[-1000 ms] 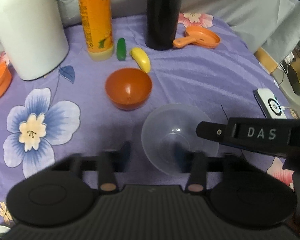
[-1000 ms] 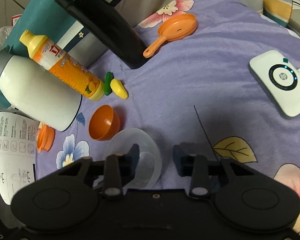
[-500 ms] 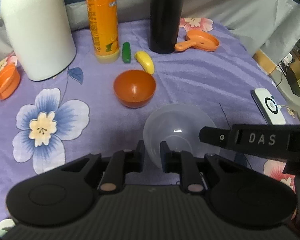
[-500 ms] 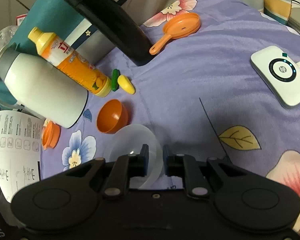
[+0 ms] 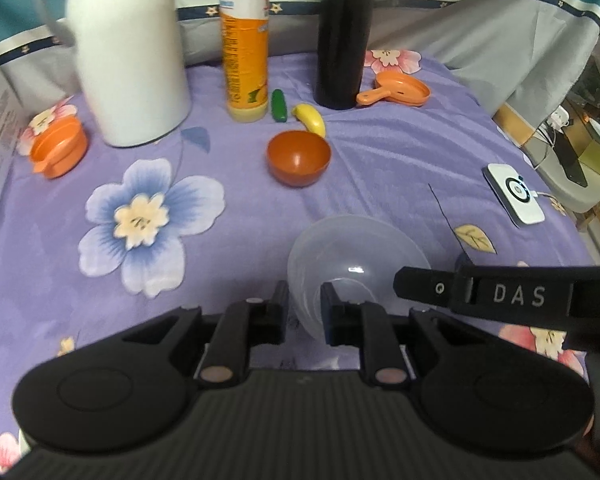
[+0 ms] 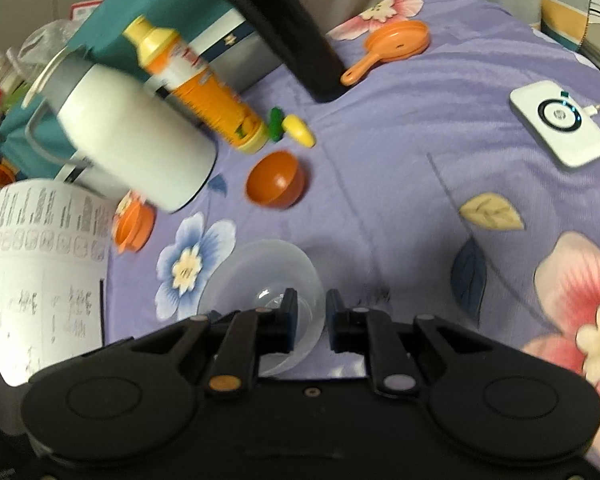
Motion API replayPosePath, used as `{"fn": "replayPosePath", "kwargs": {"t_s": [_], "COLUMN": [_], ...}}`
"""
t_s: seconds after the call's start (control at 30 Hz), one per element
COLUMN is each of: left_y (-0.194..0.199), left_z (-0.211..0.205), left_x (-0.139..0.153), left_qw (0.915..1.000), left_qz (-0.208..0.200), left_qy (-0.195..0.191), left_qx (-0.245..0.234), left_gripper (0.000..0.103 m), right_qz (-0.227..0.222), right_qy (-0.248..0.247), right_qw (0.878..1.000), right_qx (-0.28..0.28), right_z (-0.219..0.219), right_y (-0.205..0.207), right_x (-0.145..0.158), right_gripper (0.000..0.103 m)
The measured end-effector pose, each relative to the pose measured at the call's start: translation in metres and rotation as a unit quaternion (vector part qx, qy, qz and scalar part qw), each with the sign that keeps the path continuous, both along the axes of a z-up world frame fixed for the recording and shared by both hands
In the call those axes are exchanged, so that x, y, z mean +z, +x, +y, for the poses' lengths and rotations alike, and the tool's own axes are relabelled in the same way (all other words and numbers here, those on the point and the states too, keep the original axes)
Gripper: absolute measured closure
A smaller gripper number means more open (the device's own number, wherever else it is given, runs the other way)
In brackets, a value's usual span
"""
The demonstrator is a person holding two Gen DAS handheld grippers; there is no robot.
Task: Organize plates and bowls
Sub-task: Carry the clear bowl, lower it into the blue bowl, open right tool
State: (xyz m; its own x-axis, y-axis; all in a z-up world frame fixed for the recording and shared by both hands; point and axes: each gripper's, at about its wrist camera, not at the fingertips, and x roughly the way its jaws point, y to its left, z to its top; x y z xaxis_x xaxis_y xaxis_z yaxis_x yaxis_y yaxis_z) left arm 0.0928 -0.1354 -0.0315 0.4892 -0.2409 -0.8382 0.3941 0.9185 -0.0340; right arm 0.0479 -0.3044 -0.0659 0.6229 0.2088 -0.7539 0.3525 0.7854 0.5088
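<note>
Left gripper [image 5: 304, 306] fingers [image 5: 278, 304] were clamped on the near rim of the clear plastic bowl [image 5: 356, 248], one finger outside the wall, one inside. Right gripper [image 6: 311, 314] fingers [image 6: 290, 312] were clamped on the same clear bowl's rim on its right side, left finger inside the bowl, right finger outside; in the left wrist view the right gripper's black finger marked DAS [image 5: 500, 292] reached in from the right onto that rim. So the bowl hung between both pairs of fingers, just above the purple flowered cloth [image 5: 228, 160]; contact with the cloth could not be told. Beyond the left fingers, straight ahead, sat the orange bowl [image 5: 298, 156], upright and well apart from the clear one. Just past it lay a yellow toy banana [image 5: 310, 118] and a green toy cucumber [image 5: 279, 106], side by side. Further out stood an orange bottle [image 5: 246, 48], a black flask [image 5: 342, 32] and a white jug [image 5: 128, 48] to the far left. An orange toy pan [image 5: 400, 90] lay beside the flask's base. A small orange cup [image 5: 58, 146] sat far left of the fingers, near the jug. A white charger pad [image 5: 514, 192] with a cable lay far right. In the right wrist view a printed paper sheet [image 6: 32, 264] showed left of the fingers.
</note>
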Motion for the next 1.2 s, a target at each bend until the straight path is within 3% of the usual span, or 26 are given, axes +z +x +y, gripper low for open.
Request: {"fn": "replayPosePath", "kwargs": {"t_s": [0.57, 1.2], "left_y": [-0.072, -0.084], "left_z": [0.05, 0.059], "left_x": [0.007, -0.007], "left_qw": [0.9998, 0.9994], "left_qz": [0.006, 0.027], "left_qy": [-0.017, -0.016], "left_qx": [0.005, 0.012], "left_gripper": [0.087, 0.081], "right_qz": [0.013, 0.032], "right_qy": [-0.021, -0.025], "right_qw": [0.998, 0.996], "right_qx": [0.057, 0.079], "right_z": [0.051, 0.062], "right_y": [-0.066, -0.074], "right_x": [0.018, 0.011], "right_gripper": [0.088, 0.085]}}
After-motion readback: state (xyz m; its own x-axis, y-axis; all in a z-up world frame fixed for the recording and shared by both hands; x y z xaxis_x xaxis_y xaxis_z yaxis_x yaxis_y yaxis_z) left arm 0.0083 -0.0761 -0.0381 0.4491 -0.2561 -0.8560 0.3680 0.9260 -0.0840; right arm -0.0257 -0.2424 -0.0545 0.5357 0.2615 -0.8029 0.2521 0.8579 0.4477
